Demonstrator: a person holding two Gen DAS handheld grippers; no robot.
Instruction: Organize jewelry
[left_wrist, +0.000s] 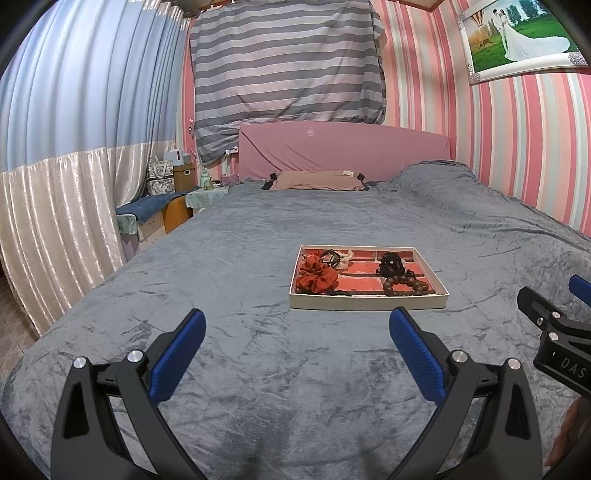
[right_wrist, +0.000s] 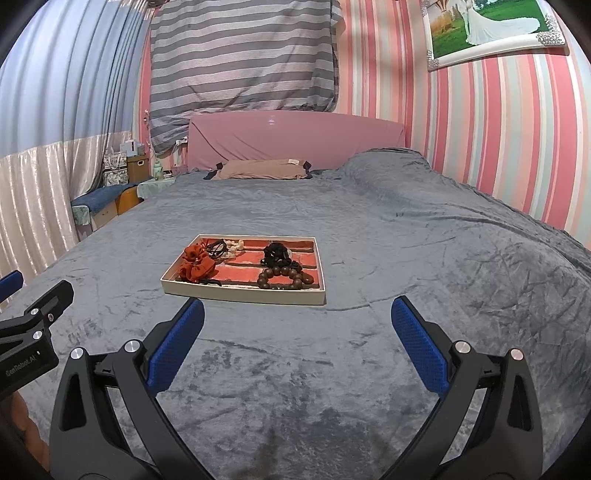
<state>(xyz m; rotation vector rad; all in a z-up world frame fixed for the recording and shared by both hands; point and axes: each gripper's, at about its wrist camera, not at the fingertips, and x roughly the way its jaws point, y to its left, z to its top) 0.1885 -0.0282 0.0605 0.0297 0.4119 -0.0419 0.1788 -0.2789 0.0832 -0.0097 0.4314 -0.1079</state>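
Observation:
A shallow cream tray (left_wrist: 369, 301) with a red brick-pattern lining lies on the grey bed; it also shows in the right wrist view (right_wrist: 243, 293). In it lie a red scrunchie (left_wrist: 316, 277) (right_wrist: 197, 266), black hair ties (left_wrist: 328, 256) (right_wrist: 216, 246), a small cream piece (right_wrist: 233, 246), a black item (left_wrist: 391, 263) (right_wrist: 276, 253) and a brown bead bracelet (left_wrist: 404, 286) (right_wrist: 286, 277). My left gripper (left_wrist: 297, 325) is open and empty, short of the tray. My right gripper (right_wrist: 297, 314) is open and empty, just in front of the tray.
The grey bedspread (left_wrist: 258, 369) covers the bed. A pink headboard (left_wrist: 343, 147) and a tan pillow (left_wrist: 317, 181) are at the far end. Striped walls stand behind and to the right, a curtain (left_wrist: 55, 221) and bedside clutter (left_wrist: 166, 199) to the left.

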